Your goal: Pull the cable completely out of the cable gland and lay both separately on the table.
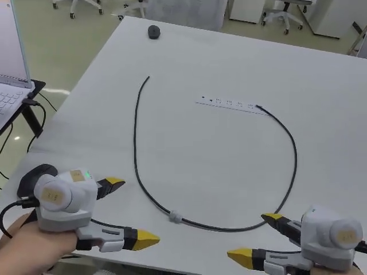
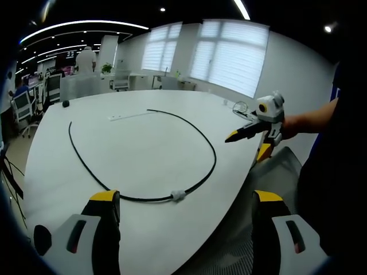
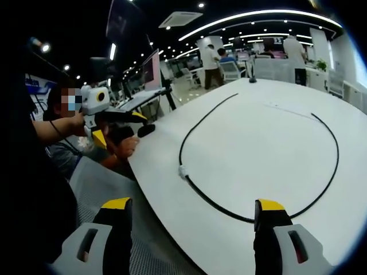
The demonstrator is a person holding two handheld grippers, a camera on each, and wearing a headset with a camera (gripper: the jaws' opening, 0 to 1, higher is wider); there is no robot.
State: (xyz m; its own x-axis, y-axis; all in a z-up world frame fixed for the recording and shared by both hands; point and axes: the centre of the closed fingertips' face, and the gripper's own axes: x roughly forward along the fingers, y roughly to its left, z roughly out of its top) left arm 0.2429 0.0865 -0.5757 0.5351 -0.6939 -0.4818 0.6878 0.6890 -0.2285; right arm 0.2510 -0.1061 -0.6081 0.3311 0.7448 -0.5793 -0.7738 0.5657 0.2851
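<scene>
Cable gland (image 1: 175, 217) sits threaded on cable (image 1: 136, 132) on the surface (image 1: 229, 149). Left tool (image 1: 132, 211) and right tool (image 1: 256, 235) flank the gland, jaws apart, likely for grabbing.

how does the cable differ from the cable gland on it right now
The cable is black; the cable gland is pale grey. The cable is long and thin, curving in a wide open loop; the cable gland is a short, thicker sleeve. Both lie on the white table, with the cable running through the cable gland.
</scene>
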